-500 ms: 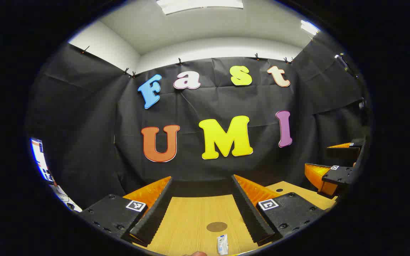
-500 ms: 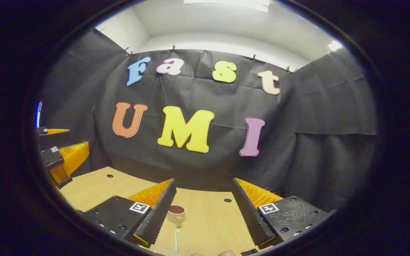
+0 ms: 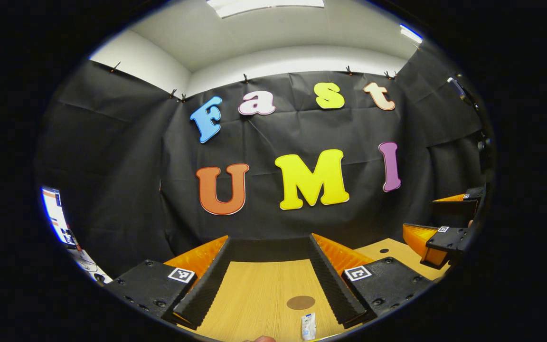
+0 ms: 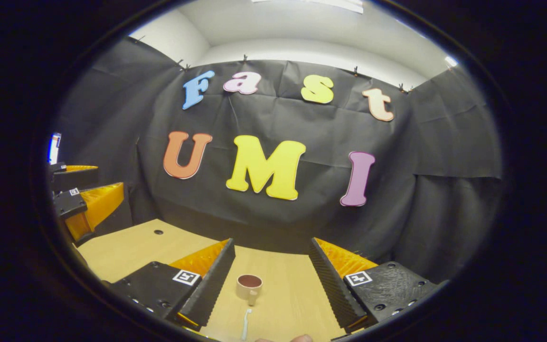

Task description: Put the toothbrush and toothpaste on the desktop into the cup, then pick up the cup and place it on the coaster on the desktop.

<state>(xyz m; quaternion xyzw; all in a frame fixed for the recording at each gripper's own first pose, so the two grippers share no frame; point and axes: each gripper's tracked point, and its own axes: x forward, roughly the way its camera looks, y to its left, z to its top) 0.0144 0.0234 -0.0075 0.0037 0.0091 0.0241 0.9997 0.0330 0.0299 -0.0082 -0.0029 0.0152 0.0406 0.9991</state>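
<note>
In the left gripper view a round brown coaster (image 3: 301, 302) lies flat on the wooden desktop (image 3: 254, 294), with a small white toothpaste tube (image 3: 308, 326) just in front of it. My left gripper (image 3: 269, 247) hangs open high above both, nothing between its fingers. In the right gripper view a beige cup (image 4: 249, 286) with a dark inside stands upright on the desktop (image 4: 283, 294), handle toward me. A pale toothbrush (image 4: 245, 324) lies in front of the cup. My right gripper (image 4: 271, 249) is open above them, holding nothing.
The other gripper (image 3: 444, 232) appears at the right edge of the left gripper view, and at the left edge (image 4: 81, 199) of the right gripper view. Small dark holes (image 4: 158, 232) dot the desktop. Black cloth closes the booth behind the desk.
Both views have shifted slightly: coaster and toothpaste drifted right in the left gripper view, cup and toothbrush drifted right and up a little in the right gripper view. Both grippers stay open.
</note>
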